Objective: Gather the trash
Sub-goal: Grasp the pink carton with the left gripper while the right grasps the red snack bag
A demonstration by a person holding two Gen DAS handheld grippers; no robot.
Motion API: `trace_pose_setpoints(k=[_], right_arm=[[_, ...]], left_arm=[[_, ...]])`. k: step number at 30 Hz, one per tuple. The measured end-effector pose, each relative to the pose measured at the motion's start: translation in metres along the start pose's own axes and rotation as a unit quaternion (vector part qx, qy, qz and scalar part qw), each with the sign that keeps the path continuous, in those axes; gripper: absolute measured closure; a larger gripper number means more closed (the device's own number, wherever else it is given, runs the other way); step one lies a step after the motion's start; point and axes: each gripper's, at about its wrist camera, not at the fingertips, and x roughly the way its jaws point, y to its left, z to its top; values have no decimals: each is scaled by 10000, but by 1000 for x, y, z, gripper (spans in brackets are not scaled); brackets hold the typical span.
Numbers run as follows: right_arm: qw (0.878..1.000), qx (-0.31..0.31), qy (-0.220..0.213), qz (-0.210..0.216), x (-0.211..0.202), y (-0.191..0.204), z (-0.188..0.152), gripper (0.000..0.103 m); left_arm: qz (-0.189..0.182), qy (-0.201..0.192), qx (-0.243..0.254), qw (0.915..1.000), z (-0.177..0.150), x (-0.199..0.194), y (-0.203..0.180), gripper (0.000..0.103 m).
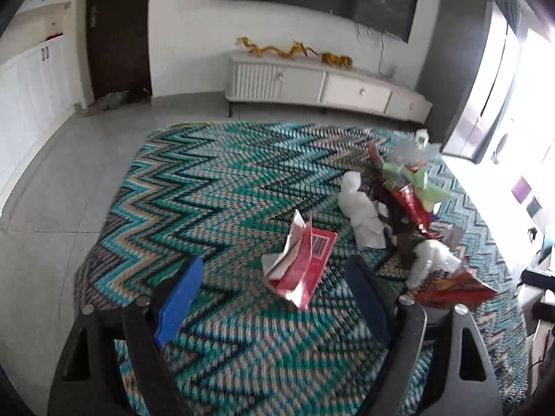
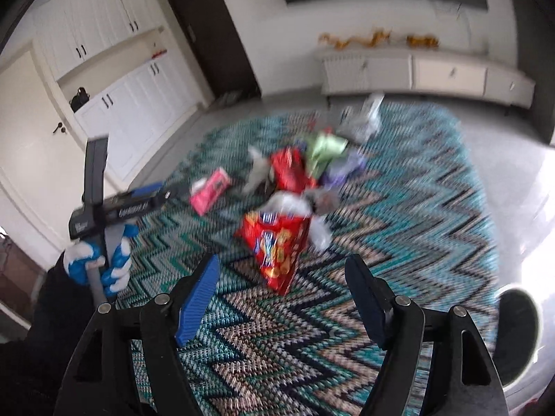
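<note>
Left wrist view is showing the left gripper hanging spread wide and empty over the zigzag rug — a torn red carton lying just ahead between its fingers. Right gripper is likewise gaping, gripping nothing — a red snack bag is lying just beyond its tips, with more wrappers heaped farther ahead.

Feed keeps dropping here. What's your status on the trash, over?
Left gripper and right gripper open, empty. Red snack bag ahead of right, pink carton ahead of left, on zigzag rug. Nothing blocking.

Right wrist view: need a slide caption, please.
Open right gripper above a red snack bag amid litter on a zigzag rug.
</note>
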Motion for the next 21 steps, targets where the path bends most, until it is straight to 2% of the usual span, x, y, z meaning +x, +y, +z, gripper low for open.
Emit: trace_pose_setpoints(k=[4,12,13,15,16,18,21], right_arm=[[9994,2,316,135,38,-3,-1,29],[9978,39,597,278,83,-7,3,29],[9976,39,606,321,87,-6,3,29],[9978,42,571,319,90,-5,4,31],[9979,69,546,339,91,-5,4,35],[9978,95,559,336,92,-5,3,65],[9978,144,548,359,88,-8,0,81]], left_arm=[[-3,178,215,9996,8,24,-4,20],[-85,404,161,9990,6,50,1,21],[-102,425,153,9989,4,52,1,22],[-177,425,114,9989,3,52,1,32],[-209,408,97,9989,2,51,1,35],[-274,388,110,9988,1,47,-1,49],[-359,409,130,9984,-1,42,-7,69]])
